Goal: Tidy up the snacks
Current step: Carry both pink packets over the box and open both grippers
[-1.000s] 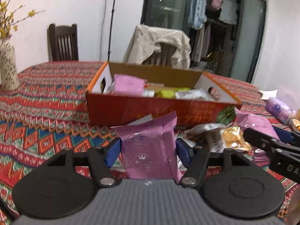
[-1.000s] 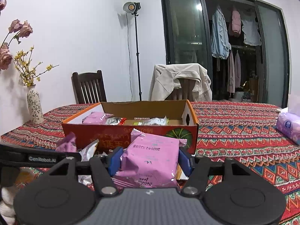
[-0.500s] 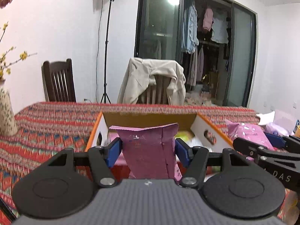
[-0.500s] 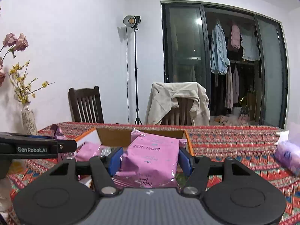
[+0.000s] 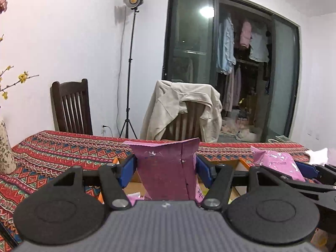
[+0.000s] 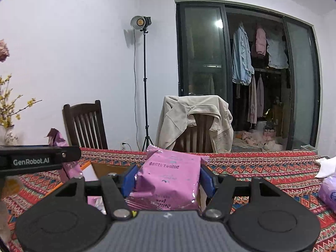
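Note:
My left gripper (image 5: 166, 169) is shut on a dark pink snack packet (image 5: 168, 168) that stands upright between the blue pads, held above the open cardboard snack box (image 5: 131, 183). My right gripper (image 6: 168, 177) is shut on a puffy light pink snack packet (image 6: 168, 180), also above the box (image 6: 100, 168). Each view shows the other gripper at its edge: the right gripper's pink packet (image 5: 277, 163) appears right of the left gripper, and the left gripper's packet (image 6: 56, 138) appears at the far left of the right wrist view. More pink packets (image 5: 134, 198) lie inside the box.
The table wears a red patterned cloth (image 5: 58, 147). A flower vase (image 5: 5, 149) stands at the left. Behind the table are a dark wooden chair (image 5: 71, 107), a chair draped with a beige jacket (image 5: 182, 105) and a light stand (image 5: 131, 63). A purple tissue pack (image 6: 328, 191) lies right.
Both grippers have risen and moved forward with their packets, from in front of the box to above it. The box has slid down out of most of each view.

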A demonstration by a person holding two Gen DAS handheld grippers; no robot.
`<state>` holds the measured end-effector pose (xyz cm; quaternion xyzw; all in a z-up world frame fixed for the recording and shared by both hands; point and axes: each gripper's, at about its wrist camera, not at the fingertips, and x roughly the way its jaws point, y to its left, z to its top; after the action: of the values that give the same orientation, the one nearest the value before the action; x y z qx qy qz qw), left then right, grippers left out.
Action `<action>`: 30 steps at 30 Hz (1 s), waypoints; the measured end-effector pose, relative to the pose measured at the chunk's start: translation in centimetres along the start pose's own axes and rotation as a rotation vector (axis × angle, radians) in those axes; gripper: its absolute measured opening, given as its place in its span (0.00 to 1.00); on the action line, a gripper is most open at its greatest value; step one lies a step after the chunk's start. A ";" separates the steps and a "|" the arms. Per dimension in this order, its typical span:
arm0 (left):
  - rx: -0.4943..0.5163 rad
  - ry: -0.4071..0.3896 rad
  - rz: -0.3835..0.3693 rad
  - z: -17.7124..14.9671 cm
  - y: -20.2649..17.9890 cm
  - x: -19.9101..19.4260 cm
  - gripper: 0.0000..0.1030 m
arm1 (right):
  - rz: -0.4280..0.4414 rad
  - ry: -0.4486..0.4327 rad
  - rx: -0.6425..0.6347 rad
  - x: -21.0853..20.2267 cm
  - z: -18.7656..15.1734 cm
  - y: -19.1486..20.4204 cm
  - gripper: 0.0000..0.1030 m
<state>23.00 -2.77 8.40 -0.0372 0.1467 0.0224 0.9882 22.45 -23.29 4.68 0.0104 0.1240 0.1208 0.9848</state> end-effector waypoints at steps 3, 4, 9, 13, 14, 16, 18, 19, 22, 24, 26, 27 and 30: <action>-0.005 0.002 0.013 -0.5 0.5 1.6 0.62 | -0.007 0.008 -0.014 1.7 -0.5 0.1 0.61; -0.007 0.002 0.017 -0.9 0.7 2.0 0.62 | -0.005 0.009 -0.017 2.2 -0.8 0.0 0.61; -0.013 0.021 0.019 -2.0 1.7 3.5 0.61 | 0.018 0.047 -0.005 4.0 -2.2 -0.4 0.61; -0.014 0.035 0.015 -2.6 2.1 4.1 0.61 | 0.024 0.064 0.007 4.3 -2.6 -0.6 0.61; -0.012 0.031 0.015 -2.7 2.1 4.0 0.62 | 0.023 0.068 0.004 4.2 -2.8 -0.5 0.61; -0.009 0.021 0.015 -2.8 2.0 3.9 0.65 | 0.026 0.088 0.001 4.5 -3.1 -0.5 0.62; -0.005 0.009 0.003 -2.9 2.0 3.7 0.78 | 0.022 0.102 0.002 4.7 -3.3 -0.5 0.65; -0.003 0.000 0.001 -3.0 2.1 3.5 0.86 | 0.022 0.107 0.002 4.6 -3.5 -0.5 0.76; -0.008 -0.049 0.022 -3.4 2.0 3.0 1.00 | 0.037 0.097 0.016 4.3 -3.7 -0.6 1.00; -0.005 -0.048 0.029 -3.4 2.0 2.9 1.00 | 0.023 0.100 0.009 4.1 -3.7 -0.5 1.00; -0.015 -0.043 0.032 -3.4 2.1 3.0 1.00 | 0.011 0.093 0.006 4.0 -3.8 -0.5 1.00; -0.015 -0.045 0.036 -3.4 2.1 3.0 1.00 | 0.013 0.092 0.007 3.9 -3.8 -0.5 1.00; -0.018 -0.049 0.044 -3.5 2.2 2.9 1.00 | 0.013 0.087 0.012 3.6 -3.8 -0.5 1.00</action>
<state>24.66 -0.76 4.09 -0.0422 0.1232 0.0461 0.9904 25.04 -22.97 0.13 0.0117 0.1672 0.1268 0.9777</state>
